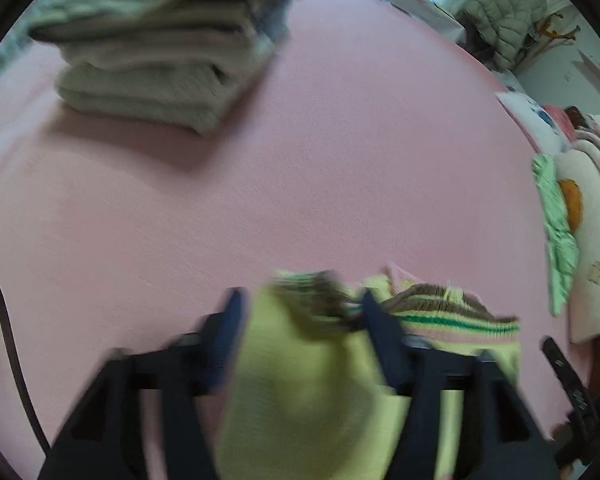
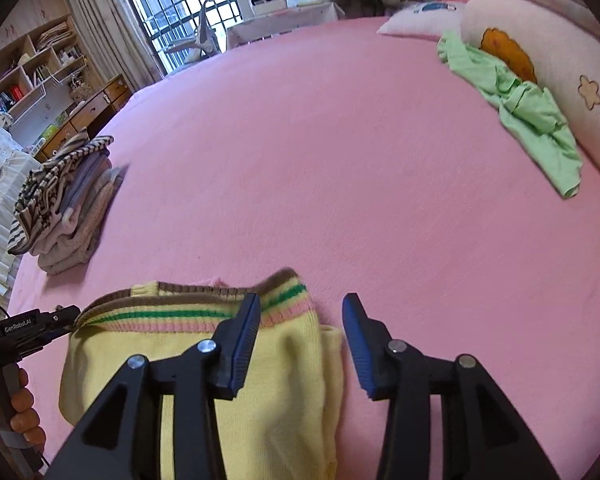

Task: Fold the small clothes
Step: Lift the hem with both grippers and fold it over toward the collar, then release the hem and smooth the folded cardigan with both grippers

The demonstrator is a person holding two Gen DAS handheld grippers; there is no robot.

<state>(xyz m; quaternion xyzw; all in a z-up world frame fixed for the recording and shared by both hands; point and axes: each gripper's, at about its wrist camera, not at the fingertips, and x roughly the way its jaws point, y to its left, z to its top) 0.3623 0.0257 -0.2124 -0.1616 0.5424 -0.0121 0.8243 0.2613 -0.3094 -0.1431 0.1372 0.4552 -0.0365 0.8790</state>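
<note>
A yellow knit garment with a brown, green and pink striped hem lies on the pink bed at the near edge. My right gripper is open just above its right part, holding nothing. In the left wrist view the same garment sits between the fingers of my left gripper, which is open; the frame is blurred. The left gripper also shows in the right wrist view, at the garment's left edge.
A stack of folded clothes sits at the bed's left side, also in the left wrist view. A green garment lies crumpled by a pink pillow at the right. Shelves and a window stand beyond the bed.
</note>
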